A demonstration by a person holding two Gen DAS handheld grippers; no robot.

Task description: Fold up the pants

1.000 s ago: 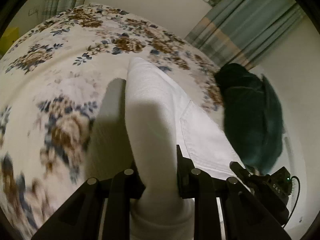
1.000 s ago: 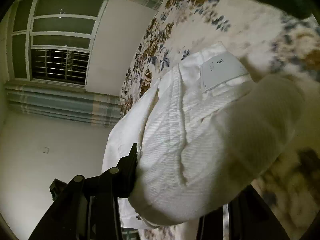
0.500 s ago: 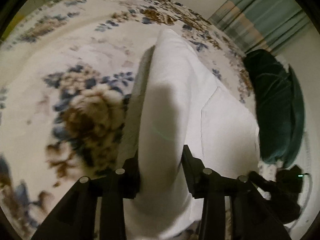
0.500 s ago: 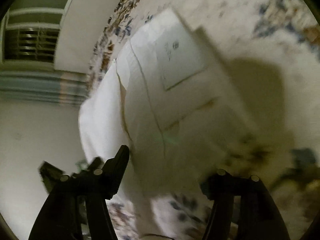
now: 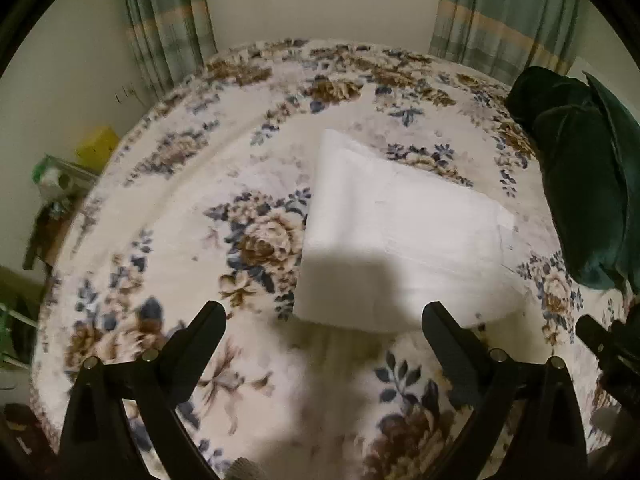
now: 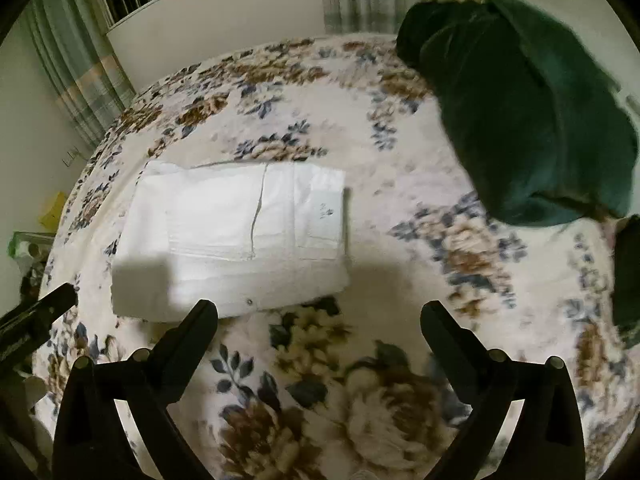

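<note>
White pants (image 5: 392, 240) lie folded into a flat rectangle on the floral bedspread (image 5: 180, 208); they also show in the right wrist view (image 6: 240, 240), with a back pocket and a button facing up. My left gripper (image 5: 324, 320) is open and empty, hovering just short of the pants' near edge. My right gripper (image 6: 318, 316) is open and empty, near the pants' near right corner, raised above the bed. Neither gripper touches the cloth.
A dark green bundle of fabric (image 5: 592, 184) lies on the bed's right side, large in the right wrist view (image 6: 528, 112). Curtains (image 5: 496, 12) and a wall stand behind the bed. Yellow and green clutter (image 5: 72, 168) sits left of the bed.
Both grippers let go of the white pants, opened wide and pulled back and up. The pants now lie folded flat on the bed.
</note>
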